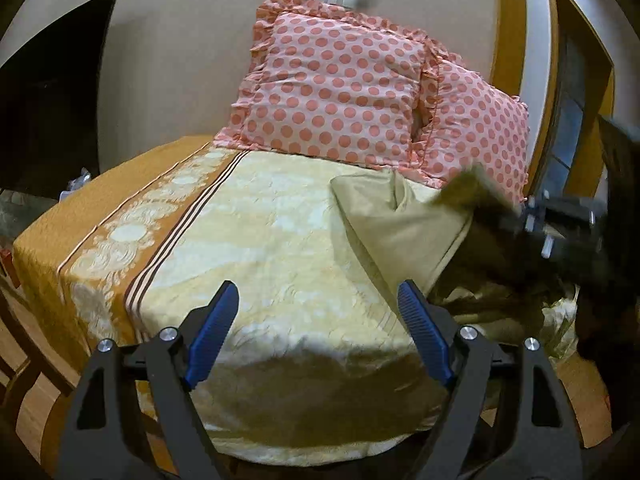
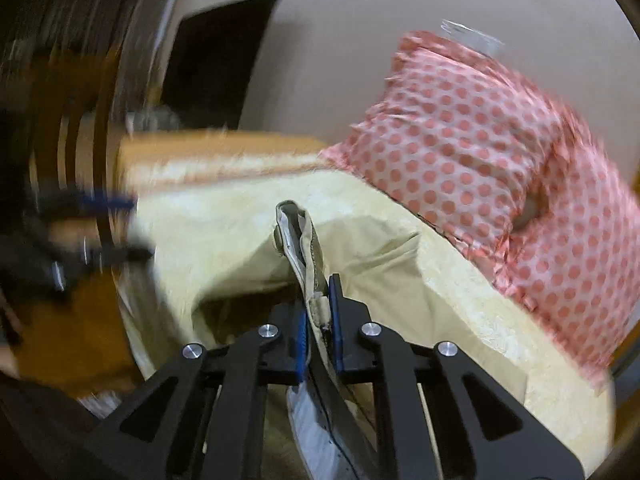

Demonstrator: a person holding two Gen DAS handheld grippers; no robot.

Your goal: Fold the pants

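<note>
The khaki pants (image 1: 404, 220) lie partly raised on the right side of the bed. My right gripper (image 2: 320, 312) is shut on the pants' waistband (image 2: 310, 264) and holds it above the bed; it shows blurred at the right edge of the left wrist view (image 1: 560, 224). The pants' cloth (image 2: 360, 264) hangs from the waistband down to the bed. My left gripper (image 1: 316, 308) is open and empty, held over the near end of the bed, left of the pants. It shows blurred at the left of the right wrist view (image 2: 104, 228).
The bed has a cream and orange patterned cover (image 1: 248, 240). Two pink polka-dot pillows (image 1: 336, 92) lean on the wall at its head. A wooden door frame (image 1: 508, 40) stands at the right. A dark doorway (image 1: 52, 92) is at the left. Wooden floor (image 1: 28, 396) lies below.
</note>
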